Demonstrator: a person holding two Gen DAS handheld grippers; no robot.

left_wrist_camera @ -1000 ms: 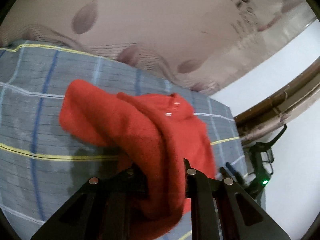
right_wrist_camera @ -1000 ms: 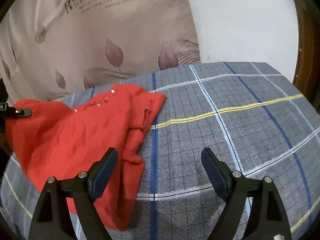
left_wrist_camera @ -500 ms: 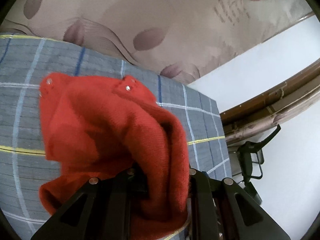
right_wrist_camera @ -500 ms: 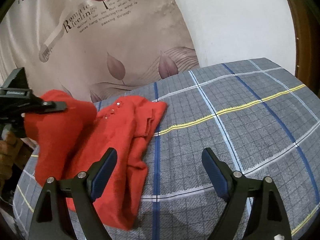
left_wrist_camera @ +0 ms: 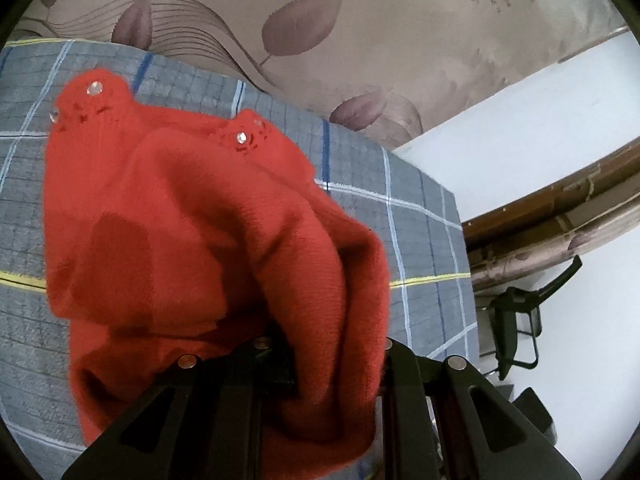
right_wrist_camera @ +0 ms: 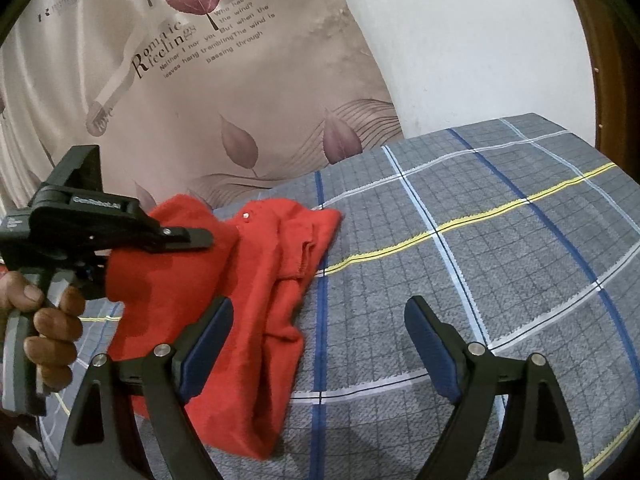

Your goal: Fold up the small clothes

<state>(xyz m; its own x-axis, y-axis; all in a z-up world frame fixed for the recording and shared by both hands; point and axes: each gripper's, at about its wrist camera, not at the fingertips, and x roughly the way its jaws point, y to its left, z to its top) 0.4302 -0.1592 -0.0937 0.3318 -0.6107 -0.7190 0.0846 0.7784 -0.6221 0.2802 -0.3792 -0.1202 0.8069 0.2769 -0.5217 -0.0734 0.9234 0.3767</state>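
Grey plaid bedsheet [right_wrist_camera: 500, 280]: coarse woven cloth, gridded with blue, white and yellow stripes, spread flat. Behind it, from 10 to 12 o'clock in the right wrist view, hangs a smooth beige curtain [right_wrist_camera: 192, 92] printed with mauve leaves and dark lettering.

Red knit sweater [right_wrist_camera: 264, 280]: soft, fuzzy, fine ribbing, small clear gem studs near the neckline. It lies on the sheet at 9 o'clock of the right wrist view; one bunched fold is raised off the sheet.

Left gripper [left_wrist_camera: 332, 344]: black plastic, fingers nearly together, pinching that raised fold of thick knit. A hand [right_wrist_camera: 44, 320] grips its handle.

Right gripper [right_wrist_camera: 316, 336]: black arms, blue textured pads, fingers spread wide over bare sheet, with nothing between them; its left pad is just beside the sweater's edge.
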